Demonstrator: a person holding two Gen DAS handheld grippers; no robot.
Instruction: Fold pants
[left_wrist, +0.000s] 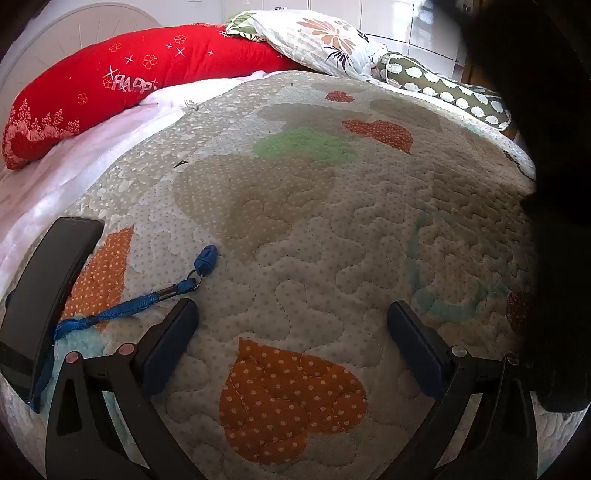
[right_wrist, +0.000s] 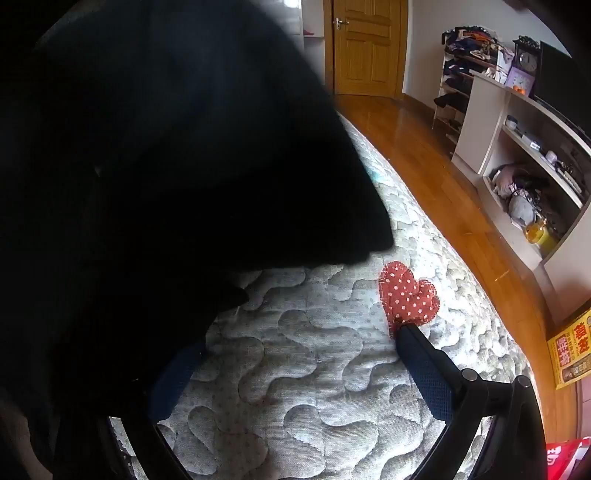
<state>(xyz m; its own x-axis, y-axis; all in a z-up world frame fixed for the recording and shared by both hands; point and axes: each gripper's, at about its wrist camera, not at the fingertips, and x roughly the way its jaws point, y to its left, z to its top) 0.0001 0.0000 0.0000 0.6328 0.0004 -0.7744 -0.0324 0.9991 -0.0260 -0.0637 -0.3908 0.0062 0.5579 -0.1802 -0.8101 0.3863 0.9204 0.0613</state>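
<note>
My left gripper (left_wrist: 291, 325) has its fingers spread wide w/ nothing between them, just quilt (left_wrist: 303, 236) underneath. Right gripper (right_wrist: 295, 350) spread wide too – black pants (right_wrist: 155, 155) drape over its left finger, not pinched. The pants fill the left of the right view, and show as a dark mass on the left view's right edge. Phone (left_wrist: 48, 291) w/ blue lanyard (left_wrist: 140, 302) sits left – red pillow (left_wrist: 110, 85) at the headboard.

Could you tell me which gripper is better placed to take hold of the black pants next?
Probably the right gripper: it is open, with the black pants lying against its left finger.
</note>
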